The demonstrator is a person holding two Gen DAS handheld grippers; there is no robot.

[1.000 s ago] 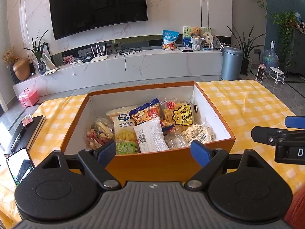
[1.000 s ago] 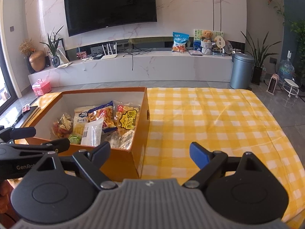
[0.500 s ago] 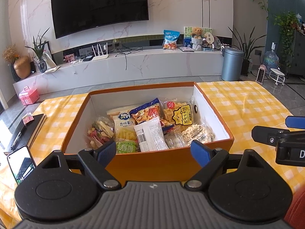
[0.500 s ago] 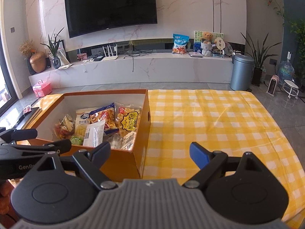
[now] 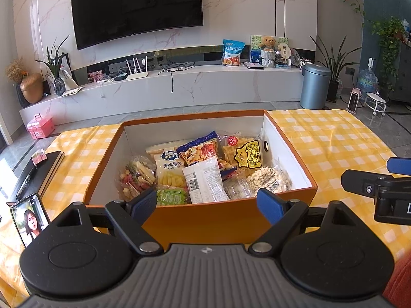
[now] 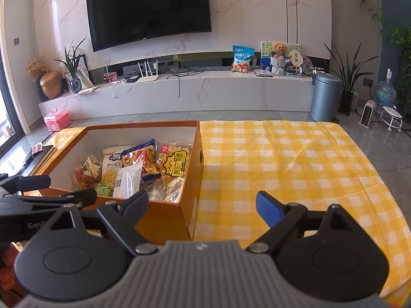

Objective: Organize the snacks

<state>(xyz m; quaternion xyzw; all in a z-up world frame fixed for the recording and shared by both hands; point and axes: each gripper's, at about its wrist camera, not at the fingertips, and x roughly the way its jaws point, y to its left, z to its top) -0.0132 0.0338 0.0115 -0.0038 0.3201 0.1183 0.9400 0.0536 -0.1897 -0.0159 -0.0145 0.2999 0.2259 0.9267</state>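
Observation:
An orange box [image 5: 205, 220] with white inner walls stands on the yellow checked tablecloth and holds several snack packets [image 5: 203, 169]. My left gripper [image 5: 206, 201] is open and empty, held just in front of the box's near wall. My right gripper [image 6: 203, 202] is open and empty, near the box's front right corner [image 6: 188, 218]. The box and its snack packets [image 6: 143, 169] lie to the left in the right wrist view. Each gripper shows at the edge of the other's view.
A phone [image 5: 29, 219] with a lit screen and a black notebook [image 5: 38, 172] lie on the table left of the box. The yellow checked cloth [image 6: 295, 169] stretches right of the box. A TV wall, a grey bin [image 5: 314, 86] and plants stand behind.
Both grippers have risen and tilted very slightly; the view of the box has shifted down a little. Nothing was grasped or released.

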